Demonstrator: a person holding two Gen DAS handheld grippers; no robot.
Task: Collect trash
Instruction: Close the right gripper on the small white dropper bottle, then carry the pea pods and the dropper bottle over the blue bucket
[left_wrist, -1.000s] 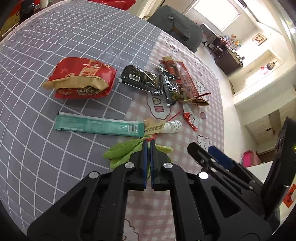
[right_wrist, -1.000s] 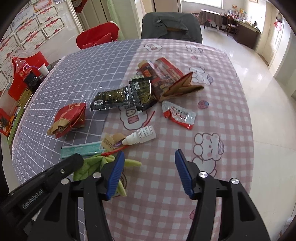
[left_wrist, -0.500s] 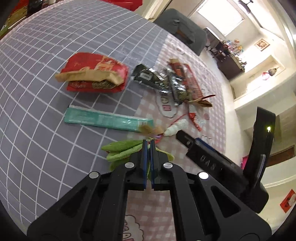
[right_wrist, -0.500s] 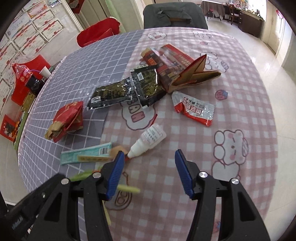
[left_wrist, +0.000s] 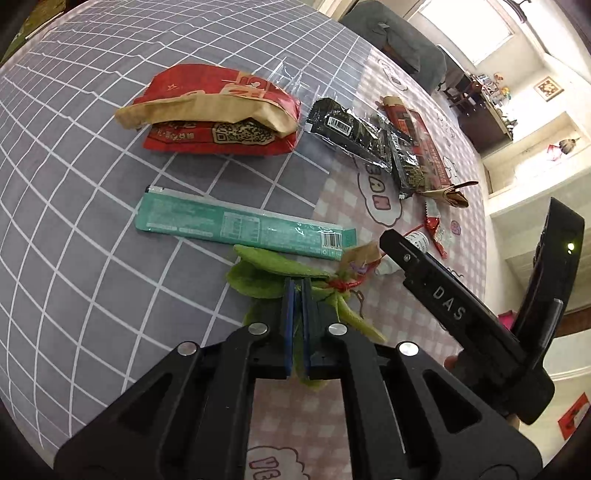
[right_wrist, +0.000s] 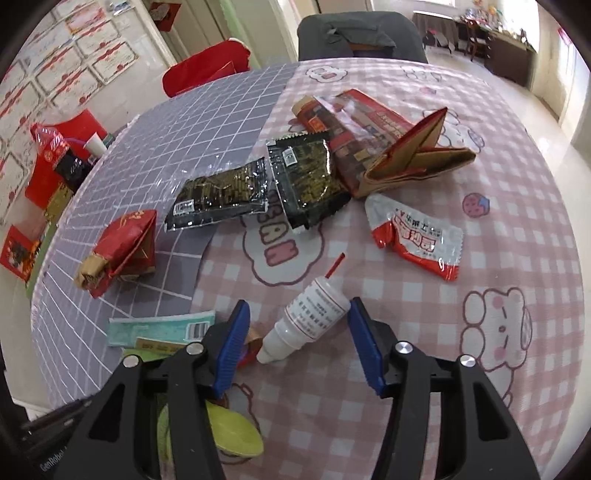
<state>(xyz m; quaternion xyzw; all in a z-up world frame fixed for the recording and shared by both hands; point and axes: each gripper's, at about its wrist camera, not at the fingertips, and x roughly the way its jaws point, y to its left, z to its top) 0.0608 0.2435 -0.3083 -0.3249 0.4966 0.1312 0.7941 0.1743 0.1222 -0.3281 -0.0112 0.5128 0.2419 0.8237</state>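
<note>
- Round table (right_wrist: 517, 258), grey-grid and pink-check cloth, littered with wrappers (chairs behind).
- White dropper bottle (right_wrist: 314, 321) lies between closing right gripper (right_wrist: 295, 343) pads, untouched.
- Left gripper (left_wrist: 297, 299) pinches green leaves (left_wrist: 273, 269).

Two wrist fisheyes, steeply downward, close over one littered table (right_wrist: 517, 206), small white bottle (right_wrist: 314, 317) shared.

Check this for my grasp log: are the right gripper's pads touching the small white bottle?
Apart. In the right wrist view, the right gripper straddles the white bottle; tablecloth shows between the bottle and each closing blue pad.
</note>
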